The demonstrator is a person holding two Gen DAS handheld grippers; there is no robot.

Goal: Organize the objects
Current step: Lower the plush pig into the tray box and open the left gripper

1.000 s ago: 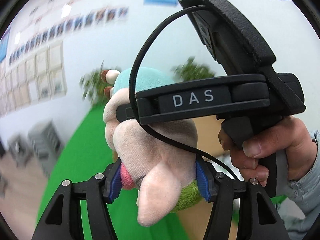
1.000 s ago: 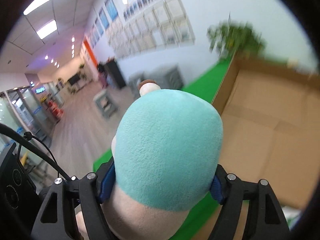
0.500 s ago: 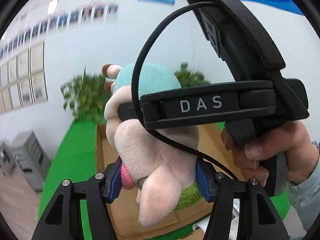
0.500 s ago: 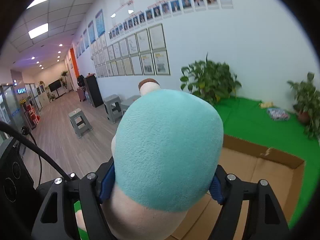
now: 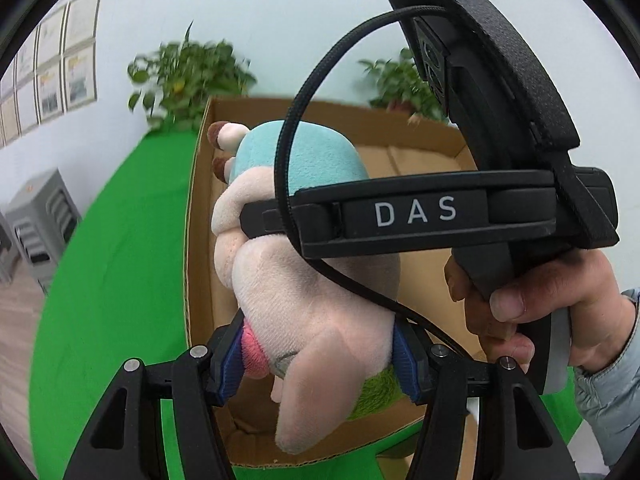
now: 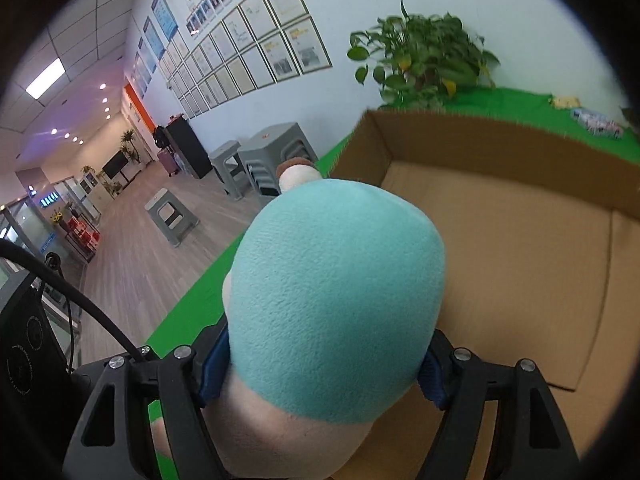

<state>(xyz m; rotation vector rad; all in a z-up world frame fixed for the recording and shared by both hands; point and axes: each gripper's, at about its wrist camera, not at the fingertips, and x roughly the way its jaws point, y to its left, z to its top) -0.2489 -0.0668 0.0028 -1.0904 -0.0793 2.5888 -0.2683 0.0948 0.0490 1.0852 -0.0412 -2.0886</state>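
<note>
I hold a soft plush toy (image 5: 304,280) with both of my grippers at once. My left gripper (image 5: 320,360) pinches its pink lower part, and my right gripper (image 6: 320,364) pinches it higher up, just under the blue-green head. The toy's long way runs from my left gripper up and away to its blue-green top, so it sticks out ahead of both grippers. In the left wrist view, my right gripper crosses over the toy's middle, with my right hand (image 5: 532,312) on the handle.

The cardboard box (image 6: 520,264) is under the toy and ahead of it. It sits open on the green mat (image 5: 120,272). The toy is up in the air over the near part of the box, not touching it. The part of the box I can see has nothing in it. I think the next move is down and forward into the box, then letting go.
</note>
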